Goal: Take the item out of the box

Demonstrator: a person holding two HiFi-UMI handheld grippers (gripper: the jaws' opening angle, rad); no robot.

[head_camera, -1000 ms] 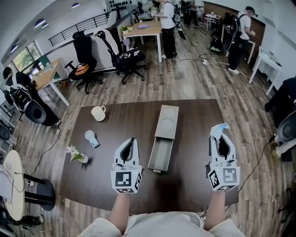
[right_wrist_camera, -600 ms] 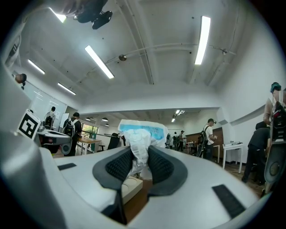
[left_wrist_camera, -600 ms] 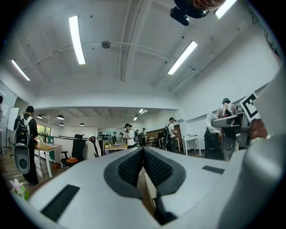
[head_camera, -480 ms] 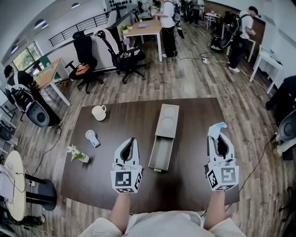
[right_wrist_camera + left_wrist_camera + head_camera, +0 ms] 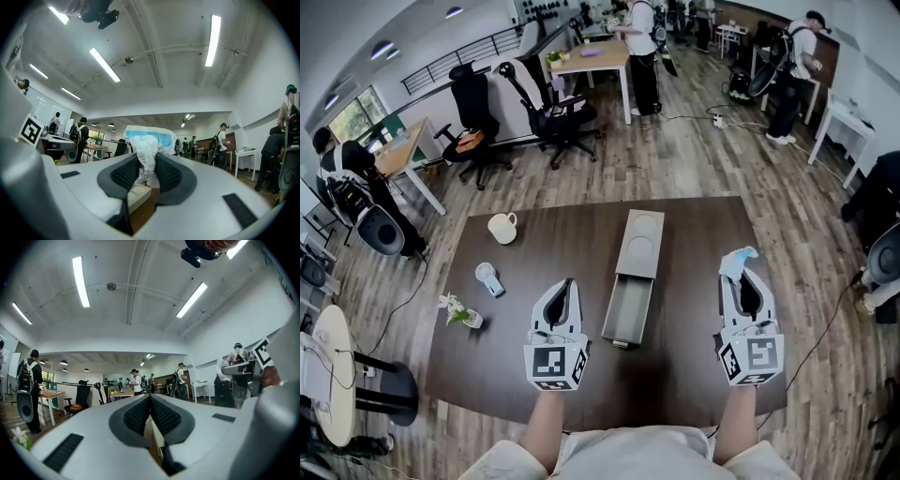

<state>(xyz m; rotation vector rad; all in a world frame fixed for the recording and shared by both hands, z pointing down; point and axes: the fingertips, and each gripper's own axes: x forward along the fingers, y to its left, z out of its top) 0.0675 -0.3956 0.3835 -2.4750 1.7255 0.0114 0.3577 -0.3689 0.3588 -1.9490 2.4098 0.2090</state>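
Observation:
A long grey box [image 5: 639,242] lies in the middle of the dark table, its drawer [image 5: 628,309] slid out toward me and looking empty. My right gripper [image 5: 744,277] hovers to the right of the box, shut on a small white and blue packet [image 5: 738,260]. In the right gripper view the packet [image 5: 147,139] sticks up between the pads [image 5: 167,174] of that gripper [image 5: 146,169]. My left gripper [image 5: 568,283] hangs just left of the drawer, shut with nothing in it. Its pads [image 5: 136,414] meet at the tip in the left gripper view.
On the left part of the table [image 5: 694,375] stand a cream cup [image 5: 500,228], a small hand fan [image 5: 486,278] and a little flower pot [image 5: 457,315]. Office chairs [image 5: 558,122], desks and several people are on the floor beyond the far edge.

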